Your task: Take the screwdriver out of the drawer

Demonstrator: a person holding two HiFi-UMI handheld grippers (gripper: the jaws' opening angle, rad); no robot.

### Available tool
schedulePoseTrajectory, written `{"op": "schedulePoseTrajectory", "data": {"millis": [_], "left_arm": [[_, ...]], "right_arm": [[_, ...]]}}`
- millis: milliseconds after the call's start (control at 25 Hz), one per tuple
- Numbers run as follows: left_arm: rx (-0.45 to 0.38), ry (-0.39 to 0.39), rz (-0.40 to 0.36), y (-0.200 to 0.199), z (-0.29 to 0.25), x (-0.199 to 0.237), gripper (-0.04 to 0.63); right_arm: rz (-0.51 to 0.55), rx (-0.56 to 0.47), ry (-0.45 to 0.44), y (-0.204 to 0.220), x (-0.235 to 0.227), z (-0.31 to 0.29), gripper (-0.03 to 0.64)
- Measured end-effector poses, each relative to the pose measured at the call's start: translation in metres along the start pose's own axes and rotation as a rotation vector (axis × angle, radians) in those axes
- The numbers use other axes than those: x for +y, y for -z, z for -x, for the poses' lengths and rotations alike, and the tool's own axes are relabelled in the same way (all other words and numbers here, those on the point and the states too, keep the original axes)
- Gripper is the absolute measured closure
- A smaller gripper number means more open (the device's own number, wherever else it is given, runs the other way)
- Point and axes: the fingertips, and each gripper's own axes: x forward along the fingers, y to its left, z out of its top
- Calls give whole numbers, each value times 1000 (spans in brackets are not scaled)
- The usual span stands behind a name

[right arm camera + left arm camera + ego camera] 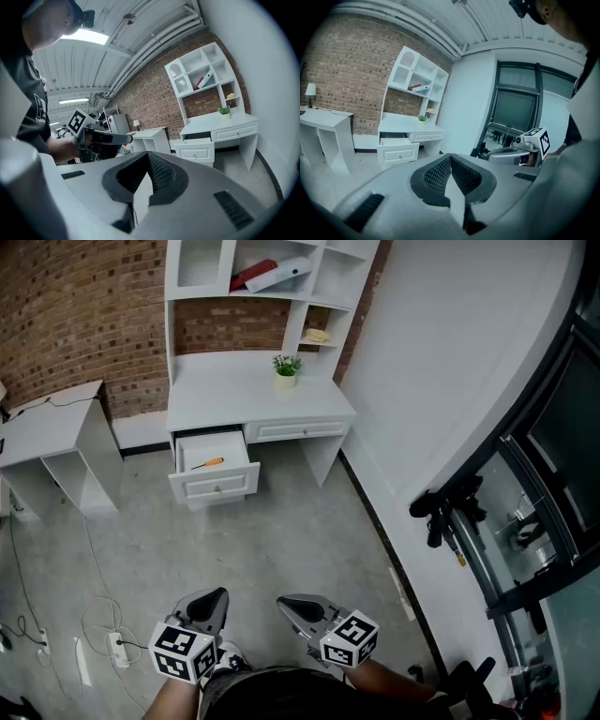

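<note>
We hold left gripper [211, 604] and right gripper [298, 608] with jaws pressed together, empty, orange-handled screwdriver [208, 463] lying in the open drawer [214, 486] of the white desk [234, 390]

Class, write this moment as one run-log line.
stage: pre-approach | drawer: open | screwdriver: lying in drawer | left gripper: shut, empty | right gripper: shut, empty
</note>
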Motion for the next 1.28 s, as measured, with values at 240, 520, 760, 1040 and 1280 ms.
{"op": "schedulePoseTrajectory", "data": {"millis": [240, 520, 760, 1040, 1280], "left_arm": [[11, -7, 17, 1, -1, 15, 575], [9, 1, 12, -7, -3, 38, 575], [31, 15, 13, -5, 1, 65, 575], [34, 26, 12, -4, 9, 100, 575], [46, 43, 6, 0, 13, 116, 575]], "right_arm": [[9, 27, 12, 0, -5, -15, 611], [7, 48, 5, -3, -7, -43, 611], [14, 55, 10, -11, -3, -73, 611], [17, 69, 25, -11, 7, -106, 612], [12, 82, 49, -9, 14, -119, 611]]}}
